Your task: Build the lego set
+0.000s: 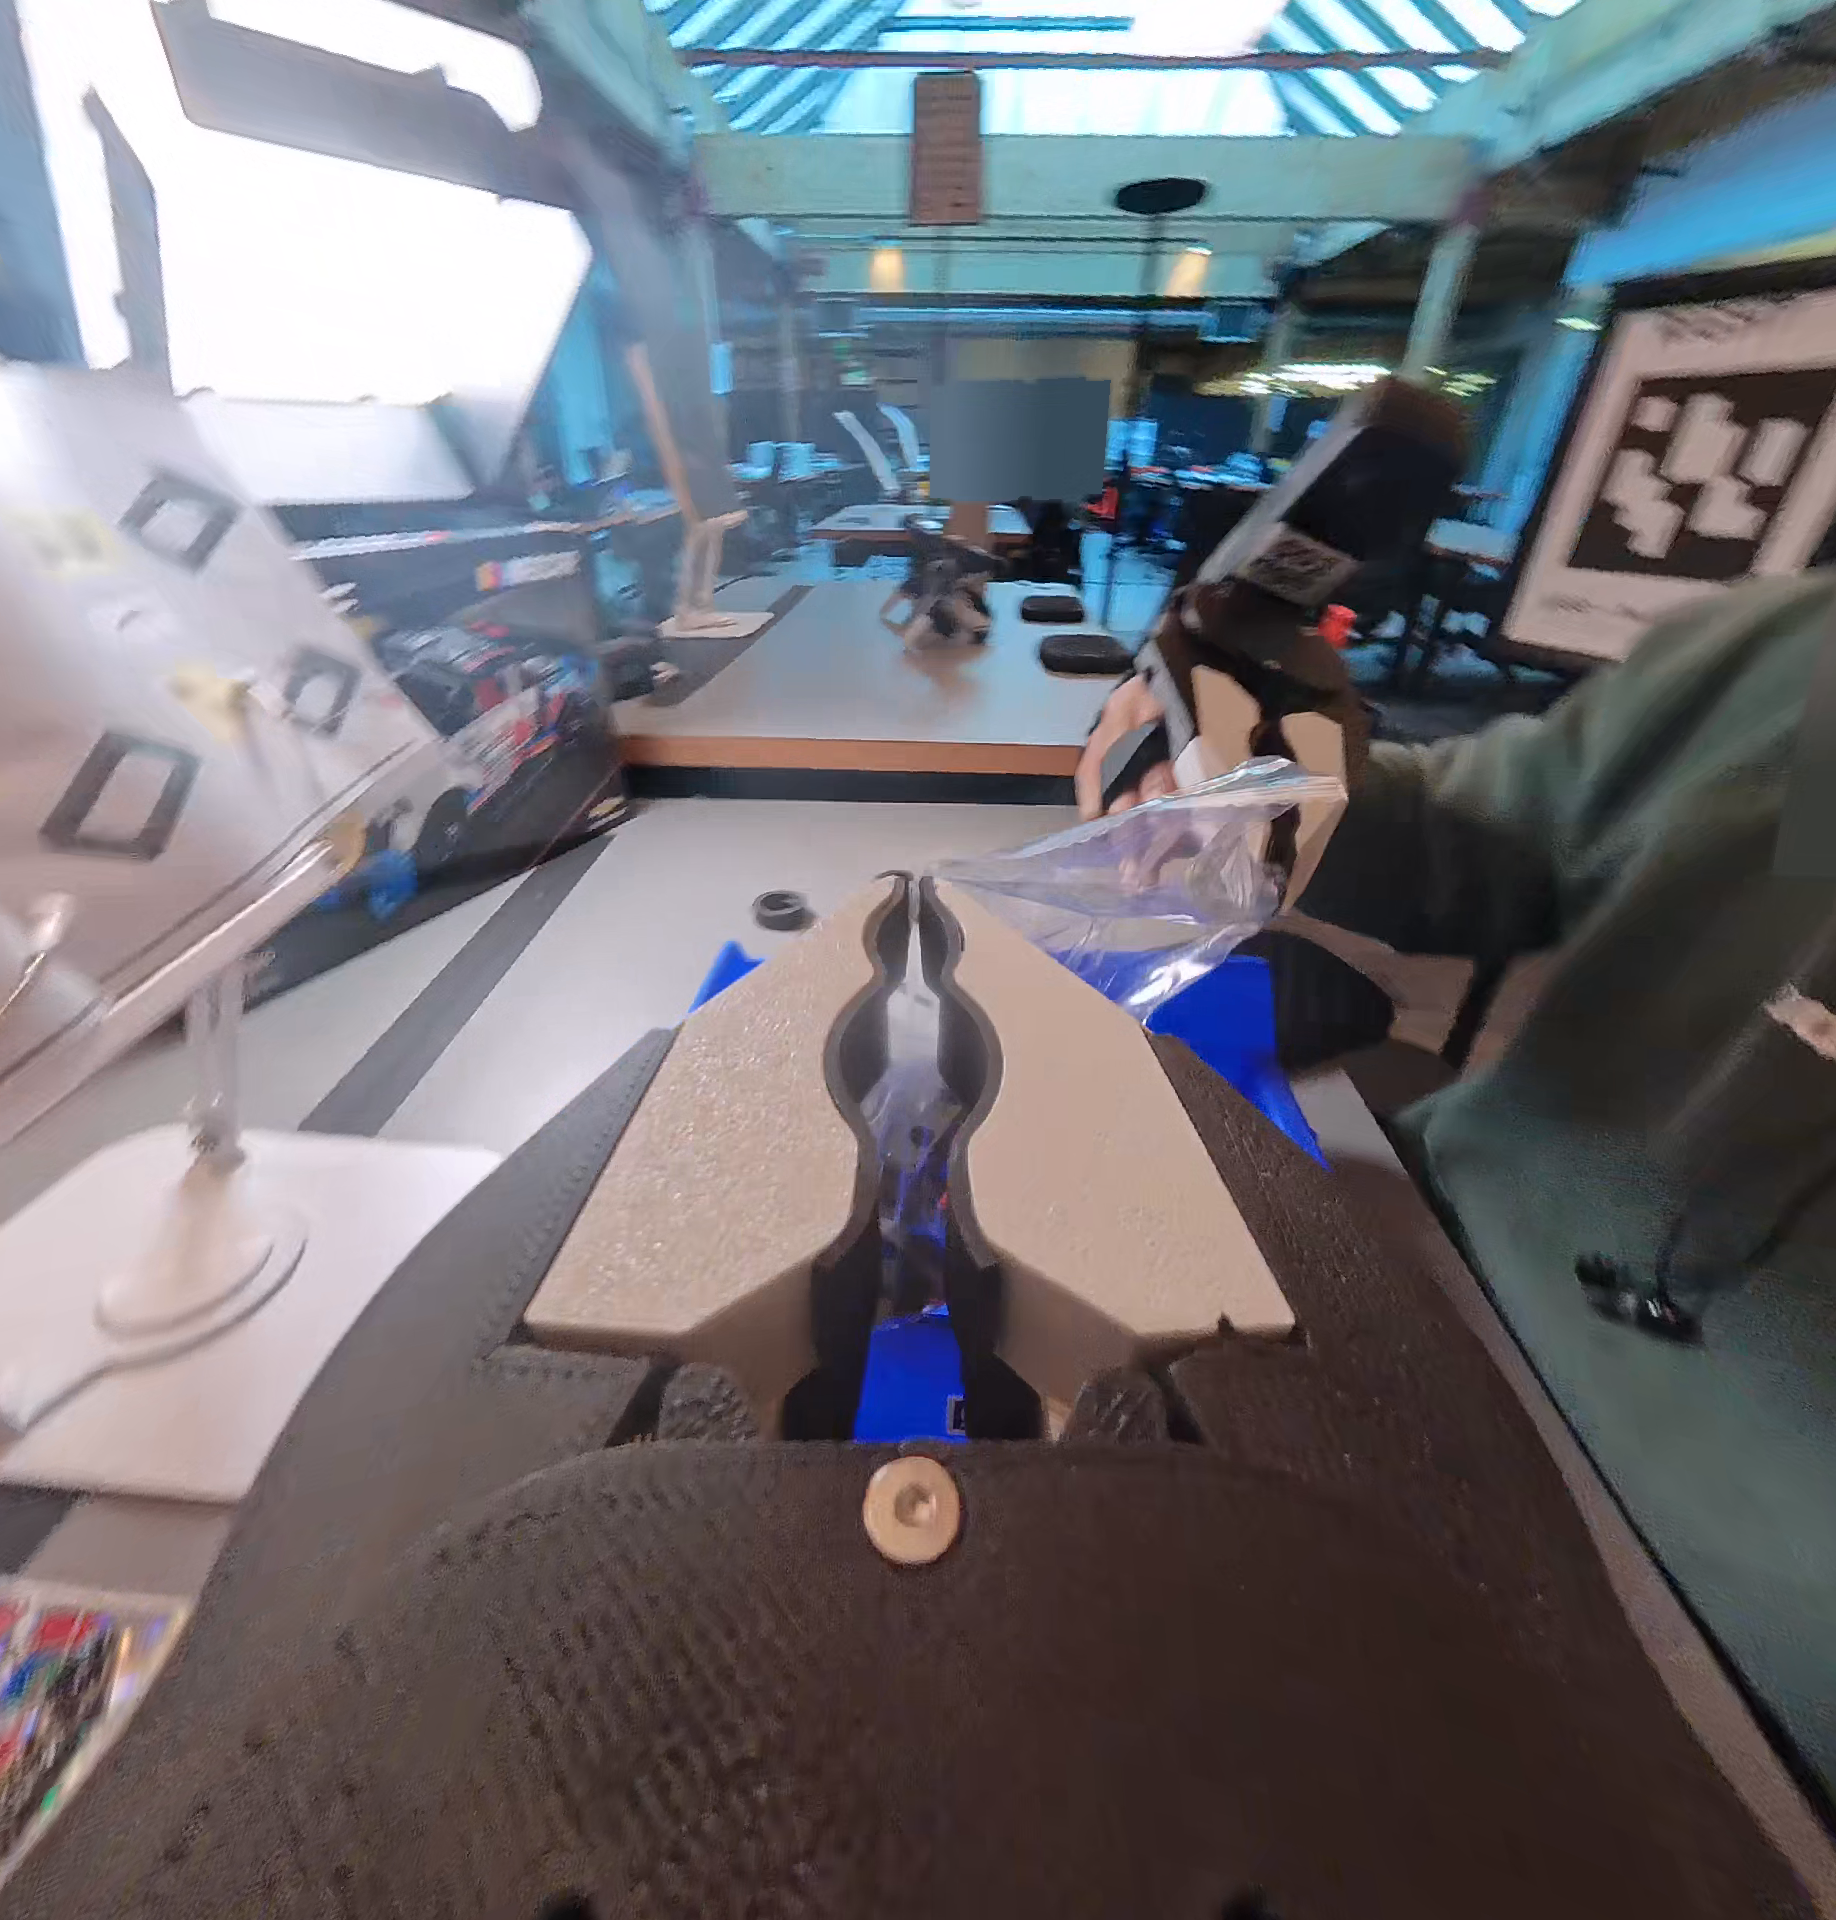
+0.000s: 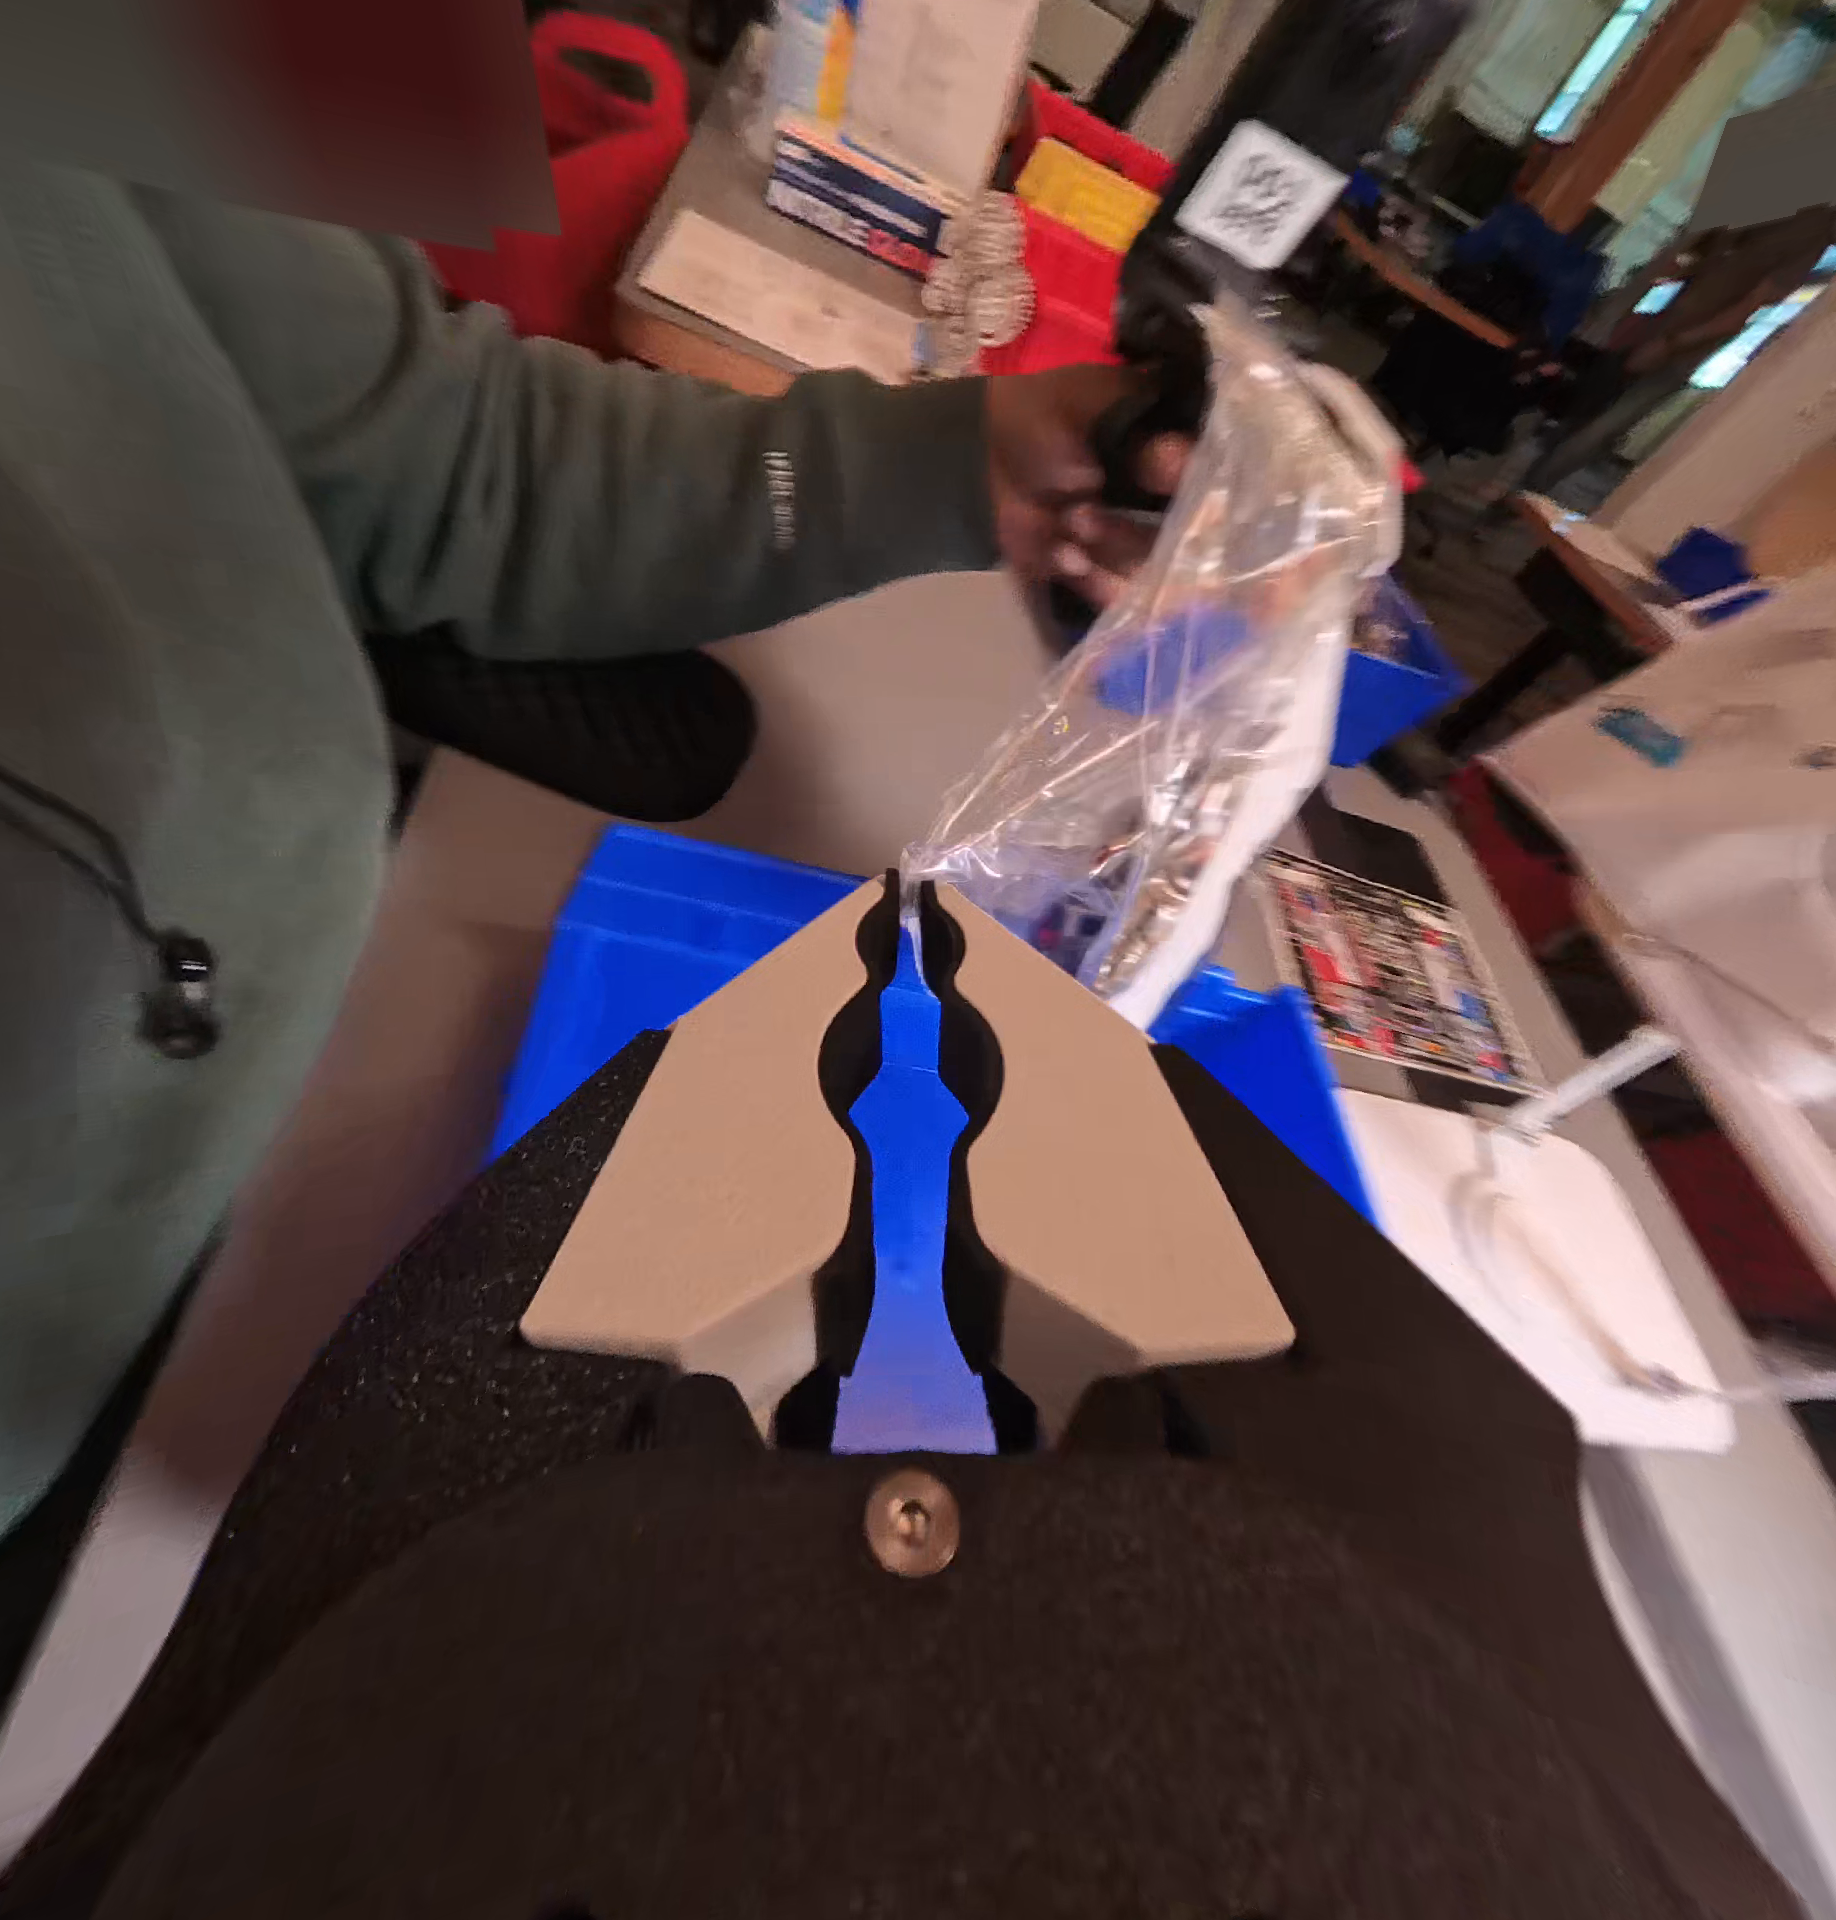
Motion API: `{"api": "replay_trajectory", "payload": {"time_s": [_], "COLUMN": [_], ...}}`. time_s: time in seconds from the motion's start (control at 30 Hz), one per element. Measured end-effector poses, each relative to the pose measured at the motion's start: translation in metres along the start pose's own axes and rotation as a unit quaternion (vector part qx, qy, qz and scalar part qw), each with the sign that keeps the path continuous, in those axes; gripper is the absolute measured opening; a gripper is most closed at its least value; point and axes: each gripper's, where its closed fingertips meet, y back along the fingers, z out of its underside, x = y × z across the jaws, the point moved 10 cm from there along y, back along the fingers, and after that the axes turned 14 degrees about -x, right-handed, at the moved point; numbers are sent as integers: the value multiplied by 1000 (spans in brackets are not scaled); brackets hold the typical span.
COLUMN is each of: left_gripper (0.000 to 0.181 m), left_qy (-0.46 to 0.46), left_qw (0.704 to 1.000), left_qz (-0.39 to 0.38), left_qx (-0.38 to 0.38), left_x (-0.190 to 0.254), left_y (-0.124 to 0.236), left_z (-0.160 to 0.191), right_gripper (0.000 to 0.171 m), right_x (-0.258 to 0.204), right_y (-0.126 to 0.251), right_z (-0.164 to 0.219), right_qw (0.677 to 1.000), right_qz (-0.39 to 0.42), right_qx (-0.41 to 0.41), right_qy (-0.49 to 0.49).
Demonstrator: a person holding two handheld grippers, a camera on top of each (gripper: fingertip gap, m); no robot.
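A clear plastic bag (image 1: 1132,883) of lego pieces hangs stretched between my two grippers above a blue bin (image 1: 1226,1013). My left gripper (image 1: 912,885) is shut on one edge of the bag. My right gripper (image 2: 910,896) is shut on the other edge of the bag (image 2: 1184,717), and it shows in the left wrist view (image 1: 1298,821) at the right, pinching the bag. Small pieces lie inside the bag. The blue bin (image 2: 685,935) sits under both grippers on the grey table (image 1: 540,966).
An instruction booklet on a clear stand (image 1: 155,665) with a white base (image 1: 197,1278) stands at the left. The set's box (image 1: 478,686) leans behind it. A small black tyre (image 1: 784,909) lies on the table. A sticker sheet (image 2: 1392,966) lies beside the bin. A person's green sleeve (image 1: 1620,790) is at the right. The tips of one gripper are about 15 cm away from the tips of the other.
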Motion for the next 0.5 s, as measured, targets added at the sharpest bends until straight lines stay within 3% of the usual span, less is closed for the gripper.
{"api": "replay_trajectory", "payload": {"time_s": [0.17,0.37,0.47,0.5], "left_gripper": [0,0,0,0], "left_qy": [-55,-99,-94,-91], "left_qw": [997,989,986,986], "left_qz": [42,91,88,85], "left_qx": [19,69,102,113], "left_x": [13,23,22,21], "left_y": [4,7,6,6], "left_z": [-1,-10,-21,-24], "right_gripper": [18,21,69,75], "right_x": [-34,29,38,40], "right_y": [-5,17,8,2], "right_z": [14,34,28,24], "right_qw": [978,982,988,992], "right_qz": [-202,-90,-65,-34], "right_qx": [39,115,83,71], "right_qy": [-24,-122,-111,-102]}}
